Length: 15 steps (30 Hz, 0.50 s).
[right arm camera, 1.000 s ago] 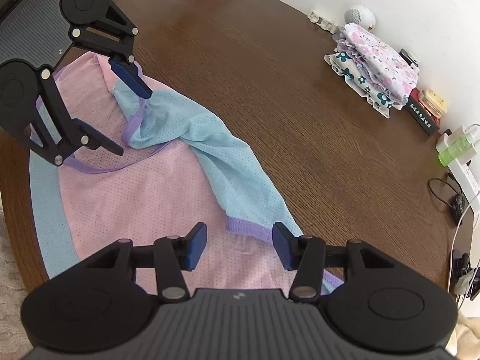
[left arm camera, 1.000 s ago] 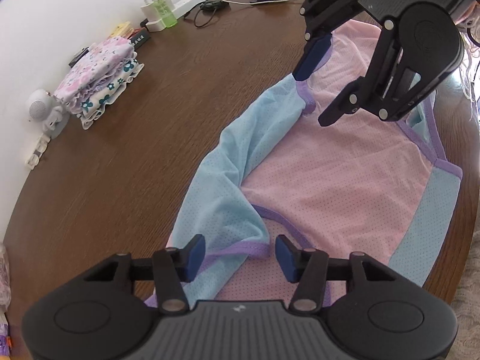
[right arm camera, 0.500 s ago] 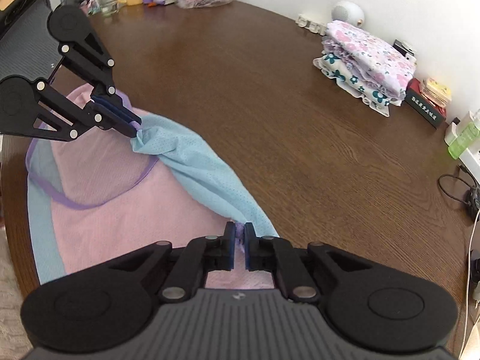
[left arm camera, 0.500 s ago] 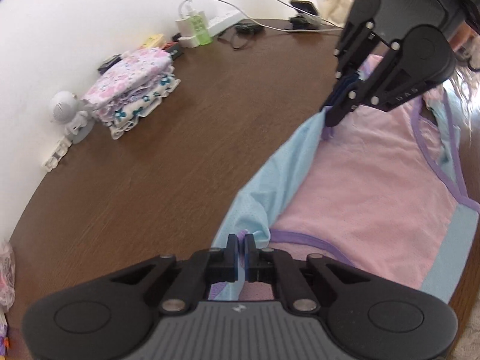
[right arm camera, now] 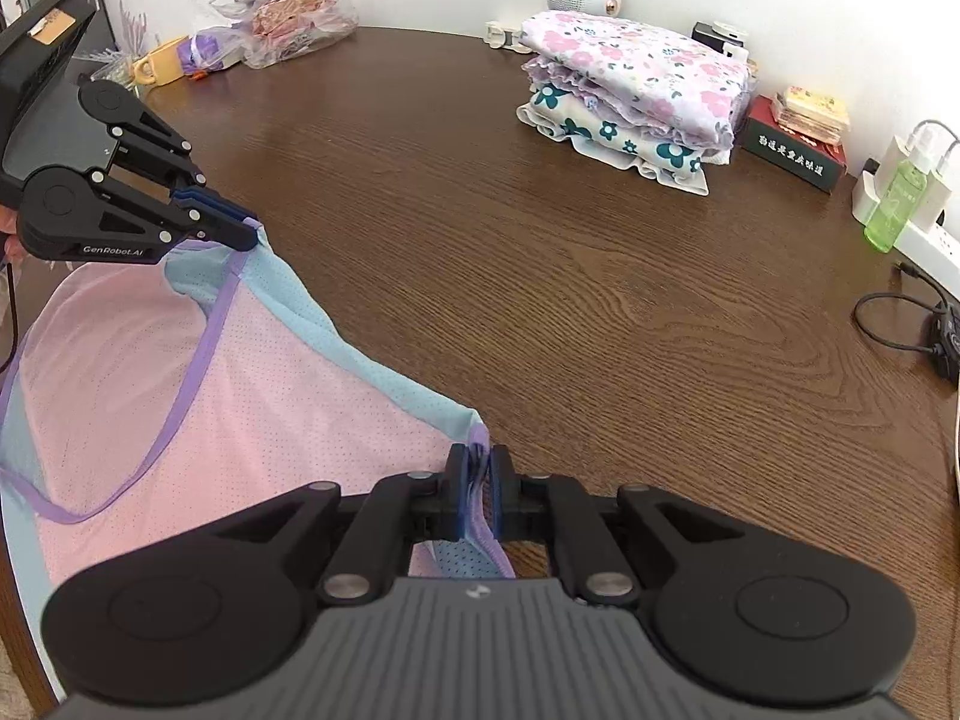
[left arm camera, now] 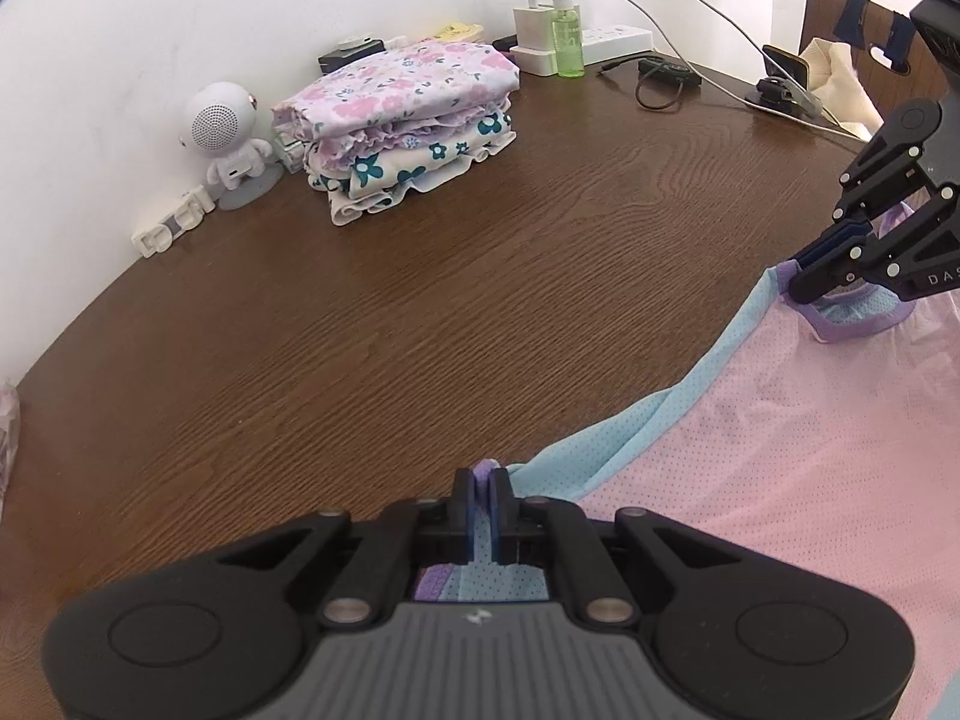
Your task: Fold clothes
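Observation:
A pink mesh garment point(left arm camera: 798, 438) with light blue side panels and purple trim lies on the brown table, its blue edge lifted and stretched between my two grippers. My left gripper point(left arm camera: 483, 483) is shut on one purple-trimmed corner; it also shows in the right wrist view point(right arm camera: 240, 231). My right gripper point(right arm camera: 480, 465) is shut on the other corner; it shows in the left wrist view point(left arm camera: 807, 276). The garment point(right arm camera: 180, 384) hangs slack below the taut blue edge.
A stack of folded floral clothes point(left arm camera: 402, 120) point(right arm camera: 636, 96) sits near the wall. Beside it stand a white robot-shaped speaker point(left arm camera: 225, 138), a power strip with chargers and a green bottle point(left arm camera: 567, 36), cables, a red box point(right arm camera: 792, 144) and plastic bags point(right arm camera: 288, 24).
Both grippers closed on the garment's purple-trimmed corners, then lifted and pulled the blue edge taut, drawing it away from the table's middle.

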Each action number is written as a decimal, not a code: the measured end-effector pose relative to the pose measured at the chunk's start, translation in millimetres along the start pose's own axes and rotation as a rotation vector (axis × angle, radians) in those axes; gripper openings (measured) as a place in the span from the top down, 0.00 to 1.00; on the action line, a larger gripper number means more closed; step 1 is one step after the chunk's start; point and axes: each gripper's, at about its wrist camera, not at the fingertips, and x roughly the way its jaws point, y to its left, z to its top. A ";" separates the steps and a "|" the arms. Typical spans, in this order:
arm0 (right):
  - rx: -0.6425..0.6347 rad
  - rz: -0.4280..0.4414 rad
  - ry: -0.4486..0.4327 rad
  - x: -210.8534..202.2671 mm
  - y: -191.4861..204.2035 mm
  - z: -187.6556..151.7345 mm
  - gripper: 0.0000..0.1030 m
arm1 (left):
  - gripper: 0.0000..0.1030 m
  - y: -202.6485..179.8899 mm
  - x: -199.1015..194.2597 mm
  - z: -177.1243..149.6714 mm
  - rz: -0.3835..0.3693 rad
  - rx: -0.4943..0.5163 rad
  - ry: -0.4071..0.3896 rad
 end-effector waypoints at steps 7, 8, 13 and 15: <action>0.071 0.022 -0.038 -10.1 -11.3 -7.6 0.71 | 0.56 13.1 -17.8 -8.1 -0.012 -0.040 -0.035; 0.065 0.014 -0.040 -14.3 -11.8 -9.6 0.71 | 0.56 15.6 -21.9 -10.6 -0.005 -0.032 -0.034; 0.021 -0.034 0.007 -19.4 -15.0 -19.0 0.71 | 0.57 25.6 -16.2 -18.5 -0.001 0.003 0.011; -0.002 -0.031 0.022 -14.5 -12.8 -18.8 0.71 | 0.58 22.9 -9.5 -18.3 -0.007 0.036 0.018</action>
